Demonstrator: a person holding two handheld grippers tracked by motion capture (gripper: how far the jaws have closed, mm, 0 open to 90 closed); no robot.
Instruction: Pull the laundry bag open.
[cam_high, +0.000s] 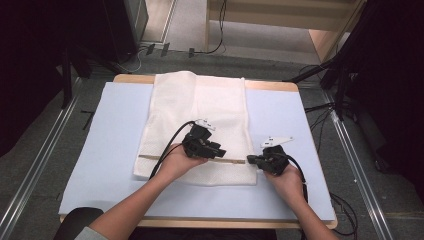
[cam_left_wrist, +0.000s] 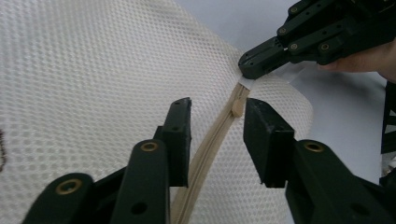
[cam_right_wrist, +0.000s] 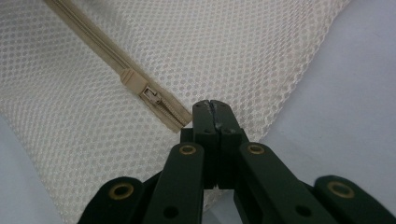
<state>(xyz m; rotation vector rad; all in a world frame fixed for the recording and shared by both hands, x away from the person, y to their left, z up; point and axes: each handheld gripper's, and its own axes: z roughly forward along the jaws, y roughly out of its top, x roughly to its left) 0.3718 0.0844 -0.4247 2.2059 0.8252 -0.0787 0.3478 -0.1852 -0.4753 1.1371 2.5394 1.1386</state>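
Left gripper view: left gripper (cam_left_wrist: 217, 140) stands apart, jaws straddling the zipper pull (cam_left_wrist: 237, 108) on the mesh bag (cam_left_wrist: 93, 79); right gripper (cam_left_wrist: 254, 63) is clamped, seemingly on the bag's corner. Next: pinch the pull and slide.

Zipper (cam_left_wrist: 205, 154) lower run cut by frame edge; mesh bag (cam_right_wrist: 224, 51) corner hidden behind claw.

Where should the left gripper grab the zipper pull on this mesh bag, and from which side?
Grip the small tan zipper pull itself, by its flat sides. It lies along the zipper near the bag's edge, which the right gripper pinches. The left gripper already straddles the zipper line, so probably come along it with one jaw on each side.
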